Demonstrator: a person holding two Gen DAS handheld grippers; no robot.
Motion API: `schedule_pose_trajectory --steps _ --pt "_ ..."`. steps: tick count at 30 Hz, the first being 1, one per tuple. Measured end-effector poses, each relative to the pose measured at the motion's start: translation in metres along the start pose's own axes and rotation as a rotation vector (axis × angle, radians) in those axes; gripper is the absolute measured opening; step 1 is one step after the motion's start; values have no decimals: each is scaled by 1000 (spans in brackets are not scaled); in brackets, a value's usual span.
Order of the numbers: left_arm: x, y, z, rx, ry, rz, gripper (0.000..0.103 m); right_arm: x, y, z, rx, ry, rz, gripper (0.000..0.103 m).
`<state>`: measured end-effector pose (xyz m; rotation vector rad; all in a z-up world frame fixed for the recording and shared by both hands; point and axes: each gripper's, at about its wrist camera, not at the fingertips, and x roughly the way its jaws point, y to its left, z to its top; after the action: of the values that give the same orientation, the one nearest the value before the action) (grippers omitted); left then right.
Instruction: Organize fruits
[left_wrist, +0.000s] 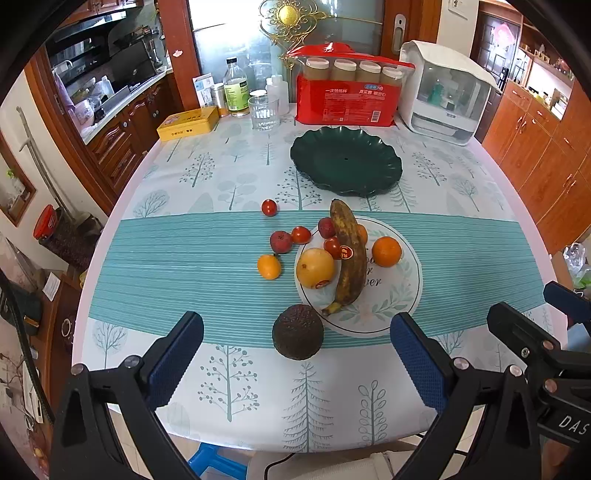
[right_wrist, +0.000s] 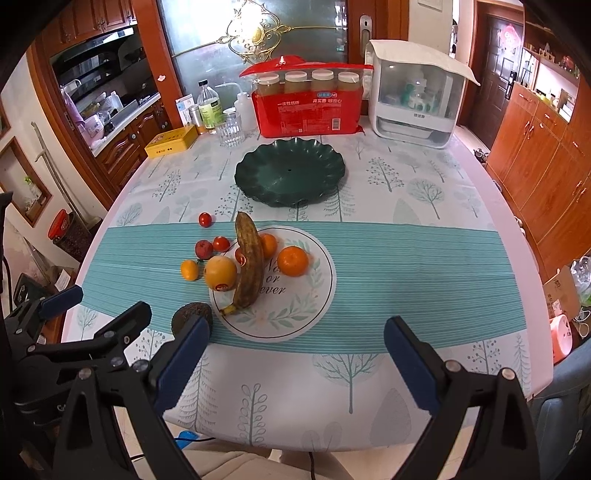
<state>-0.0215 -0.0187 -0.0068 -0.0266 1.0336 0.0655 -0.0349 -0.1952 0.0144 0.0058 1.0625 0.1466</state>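
Loose fruit lies mid-table: a brown-spotted banana (left_wrist: 347, 254) (right_wrist: 249, 264), a yellow orange with a sticker (left_wrist: 315, 267) (right_wrist: 220, 272), an orange mandarin (left_wrist: 386, 251) (right_wrist: 292, 261), several small red fruits and tomatoes (left_wrist: 301, 235), a small kumquat (left_wrist: 269, 266) and a dark avocado (left_wrist: 297, 331) (right_wrist: 192, 314) nearest me. A dark green scalloped plate (left_wrist: 384, 173) (right_wrist: 328, 177) sits empty behind them. My left gripper (left_wrist: 295, 358) is open, just short of the avocado. My right gripper (right_wrist: 295, 354) is open over bare tablecloth, right of the avocado.
Along the far edge stand a red pack of paper cups (left_wrist: 345, 99), a white appliance (left_wrist: 443, 92), a glass tumbler (left_wrist: 263, 112), bottles and a yellow tin (left_wrist: 188, 123). Wooden cabinets (right_wrist: 535, 155) flank the right side. The table's near edge (left_wrist: 258, 446) curves just below my fingers.
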Motion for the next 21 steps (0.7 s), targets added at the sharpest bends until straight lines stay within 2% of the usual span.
schedule_pose_trajectory --steps 21 --pt "-1 1 2 -1 -1 6 101 2 0 2 -7 -3 -2 96"
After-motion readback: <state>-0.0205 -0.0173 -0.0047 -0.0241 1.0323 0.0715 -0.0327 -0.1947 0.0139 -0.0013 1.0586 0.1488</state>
